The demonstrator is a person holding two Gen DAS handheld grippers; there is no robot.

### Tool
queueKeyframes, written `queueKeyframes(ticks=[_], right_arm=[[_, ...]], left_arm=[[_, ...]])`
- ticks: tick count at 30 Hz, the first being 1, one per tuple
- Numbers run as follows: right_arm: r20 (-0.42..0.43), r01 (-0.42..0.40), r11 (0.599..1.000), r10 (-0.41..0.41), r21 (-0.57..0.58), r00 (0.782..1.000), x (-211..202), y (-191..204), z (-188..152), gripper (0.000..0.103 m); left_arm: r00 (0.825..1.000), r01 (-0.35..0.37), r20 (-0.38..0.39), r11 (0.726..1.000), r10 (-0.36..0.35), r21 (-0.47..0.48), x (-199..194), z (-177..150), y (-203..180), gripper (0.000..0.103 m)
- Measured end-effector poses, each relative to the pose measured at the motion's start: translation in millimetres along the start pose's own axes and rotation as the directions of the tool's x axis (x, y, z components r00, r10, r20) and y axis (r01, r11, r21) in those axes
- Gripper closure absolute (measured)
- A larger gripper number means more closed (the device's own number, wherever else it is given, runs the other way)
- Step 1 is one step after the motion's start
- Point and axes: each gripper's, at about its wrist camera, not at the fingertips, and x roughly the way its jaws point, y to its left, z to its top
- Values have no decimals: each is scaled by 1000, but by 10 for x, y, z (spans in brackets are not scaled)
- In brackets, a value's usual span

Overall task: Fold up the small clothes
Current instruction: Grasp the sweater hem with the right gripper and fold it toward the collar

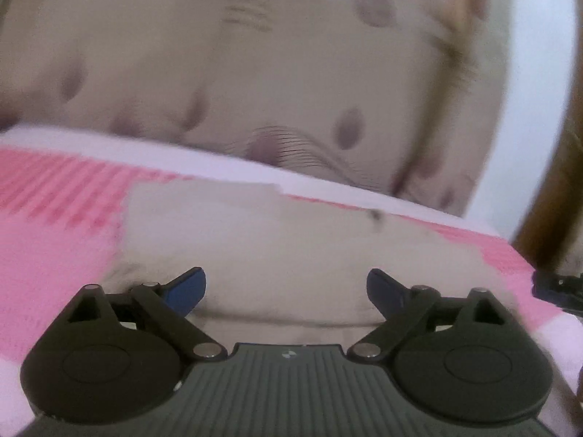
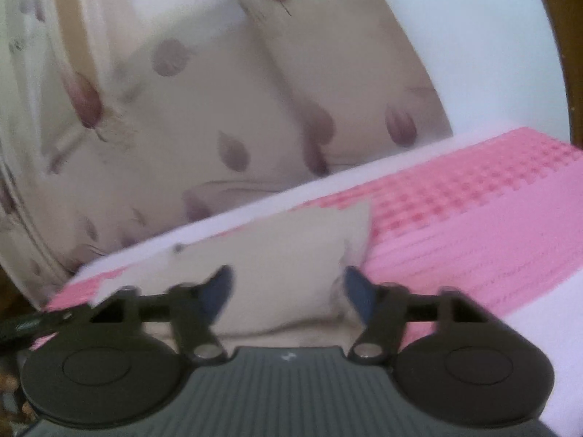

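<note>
While beige garment lies flat on pink checked bedcover, we log left gripper wide open, empty; right gripper half-spread astride raised fold, pads not pressing. Risk: shallow bite, fabric slips, fold skews.

- Pink checked bedcover with a white border covered the surface.
- Cream petal-print curtain hung behind.
- White wall; brown wooden frame at right.

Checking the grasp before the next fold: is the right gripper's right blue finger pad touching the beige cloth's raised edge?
Cannot tell. In the blurred right wrist view, the right gripper has its pad against the bunched edge of the beige cloth, but no clear contact or gap shows.
</note>
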Motion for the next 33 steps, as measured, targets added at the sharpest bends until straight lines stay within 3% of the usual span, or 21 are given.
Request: queueKeyframes(ticks=[2,4,6,10,12,13,15,26,33], right_arm=[[-13,20,999,-20,-31,1000,118,-11,65,44],[-17,26,996,-27,-88,999,226,32,123,44],[-27,61,989,-65,-136,997,370,40,187,43],[-85,55,982,-71,-181,994,683,-9,207,44],[-141,20,982,-47,-188,989,806,-23,173,56],[-154,16,979,-48,-204,987,821,0,145,74],[-140,4,973,-38,-231,989,772,57,100,91],[43,31,979,-23,-202,999,668,96,465,94],[-117,58,998,-54,34,992,1195,-405,290,93]], left_arm=[[1000,9,-24,989,-12,-147,69,-6,208,10],[1000,-5,16,976,9,-217,63,-7,316,5],[1000,-1,13,969,4,-245,90,1,382,5],[1000,-3,17,974,7,-227,125,31,357,3],[1000,-2,14,973,5,-233,161,32,385,2],[1000,0,16,971,4,-238,170,33,404,2],[1000,6,19,970,-1,-242,76,-2,358,1],[998,-25,41,962,37,-271,8,-20,339,0],[998,-35,34,962,46,-270,14,-19,338,0]])
